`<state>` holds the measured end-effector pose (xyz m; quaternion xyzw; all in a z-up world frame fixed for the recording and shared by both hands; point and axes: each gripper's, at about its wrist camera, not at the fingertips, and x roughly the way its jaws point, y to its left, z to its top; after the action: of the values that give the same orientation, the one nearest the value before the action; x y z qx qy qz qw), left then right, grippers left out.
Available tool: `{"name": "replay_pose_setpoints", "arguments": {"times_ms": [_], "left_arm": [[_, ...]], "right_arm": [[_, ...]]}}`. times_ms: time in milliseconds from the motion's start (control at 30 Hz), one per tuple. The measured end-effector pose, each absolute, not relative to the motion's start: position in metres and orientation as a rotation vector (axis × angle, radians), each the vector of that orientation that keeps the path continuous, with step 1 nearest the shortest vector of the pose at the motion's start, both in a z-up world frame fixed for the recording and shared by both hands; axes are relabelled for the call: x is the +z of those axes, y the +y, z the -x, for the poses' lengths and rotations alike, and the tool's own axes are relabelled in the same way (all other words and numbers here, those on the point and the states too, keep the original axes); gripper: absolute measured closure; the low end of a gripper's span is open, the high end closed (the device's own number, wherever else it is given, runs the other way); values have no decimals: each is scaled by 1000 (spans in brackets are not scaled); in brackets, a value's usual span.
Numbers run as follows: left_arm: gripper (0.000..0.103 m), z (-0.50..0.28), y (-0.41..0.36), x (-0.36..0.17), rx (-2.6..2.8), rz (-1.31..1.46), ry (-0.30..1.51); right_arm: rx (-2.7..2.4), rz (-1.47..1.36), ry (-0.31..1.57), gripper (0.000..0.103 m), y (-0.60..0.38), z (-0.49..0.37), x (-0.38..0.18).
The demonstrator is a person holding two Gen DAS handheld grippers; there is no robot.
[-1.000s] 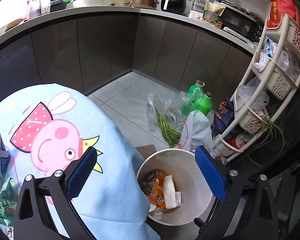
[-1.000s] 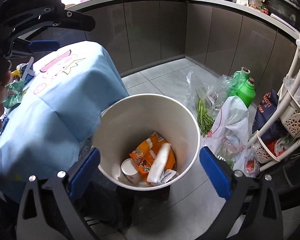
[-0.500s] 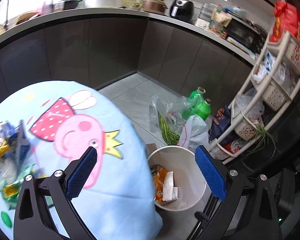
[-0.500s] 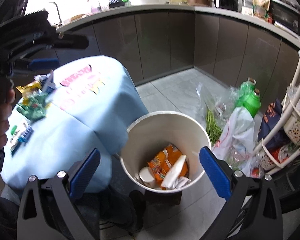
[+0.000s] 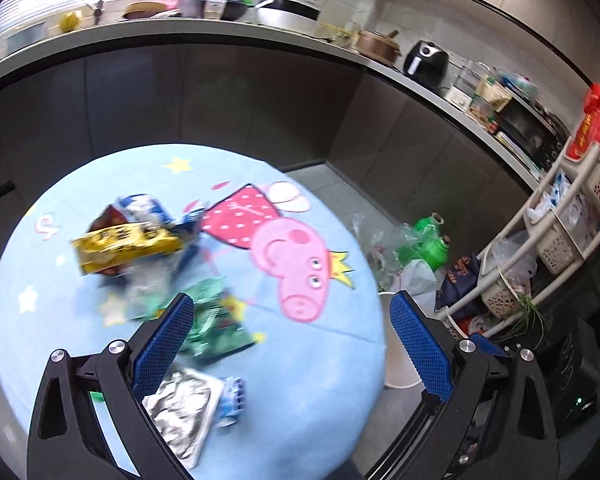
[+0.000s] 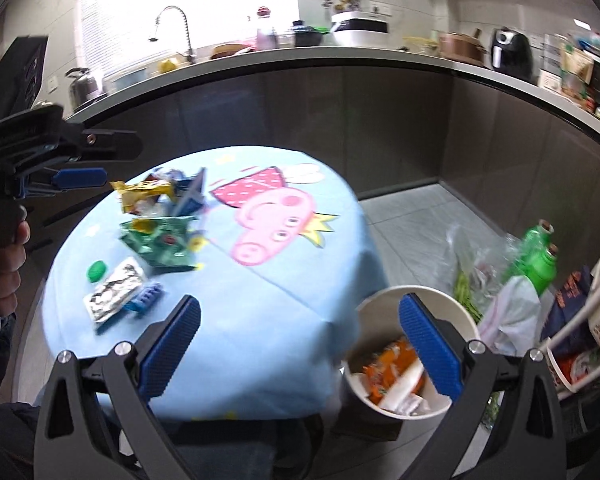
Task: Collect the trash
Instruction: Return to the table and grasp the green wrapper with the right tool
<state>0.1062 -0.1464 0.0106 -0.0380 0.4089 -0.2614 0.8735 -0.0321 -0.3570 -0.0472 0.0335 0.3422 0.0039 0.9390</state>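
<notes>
Over the blue tablecloth (image 5: 320, 360) my left gripper (image 5: 286, 340) hangs spread and empty above the green wrapper (image 5: 210, 320), so I should drop straight down, pinch one loose edge, then carry it to the bin (image 6: 380, 308) my equally spread right gripper (image 6: 298, 340) faces.

On the round table (image 6: 284, 320) lie one yellow snack wrapper (image 5: 128, 246), one green wrapper (image 6: 160, 242), one silver foil packet (image 6: 114, 292), one green bottle cap (image 6: 97, 271) and one small blue plastic piece (image 6: 148, 295). Beside it stand one white trash bucket (image 6: 374, 306) and two green bottles (image 6: 534, 254). Two grippers show, the left gripper (image 5: 290, 344) and the right gripper (image 6: 300, 346).
</notes>
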Motion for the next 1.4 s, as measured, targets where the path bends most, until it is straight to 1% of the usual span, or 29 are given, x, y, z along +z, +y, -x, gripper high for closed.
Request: {"name": "replay_pose_setpoints", "arguments": {"times_ms": [200,467,633,833,900,967,1033,1200,1233,1300,1367,1400], "left_arm": [[9,-110,-78,14,-452,113,842],[9,-111,-12,-3,-404,172,876],[9,-110,8,-10,-407,210,882],[9,-113,20,-18,-415,219,885],[9,-115,22,-22,-413,224,890],[9,-118,26,-25,-411,230,896],[9,-123,28,-28,-412,238,902],[9,-132,28,-35,-428,237,915],[9,-134,26,-36,-433,233,918],[9,-137,23,-38,-442,225,923],[10,-138,21,-39,-448,217,929],[10,-139,20,-40,-451,213,932]], "right_arm": [[101,-65,723,3,-314,14,-43],[220,-55,765,3,-260,-11,-45],[260,-70,796,3,-235,-34,-50],[261,42,848,5,-198,-69,-70],[242,105,849,10,-187,-78,-77],[231,154,854,20,-180,-87,-83],[219,189,855,27,-177,-94,-87],[207,231,848,35,-170,-109,-93],[205,240,849,39,-170,-111,-95],[194,254,843,47,-169,-114,-97],[197,237,843,71,-174,-117,-97],[196,223,840,72,-178,-117,-96]]}}
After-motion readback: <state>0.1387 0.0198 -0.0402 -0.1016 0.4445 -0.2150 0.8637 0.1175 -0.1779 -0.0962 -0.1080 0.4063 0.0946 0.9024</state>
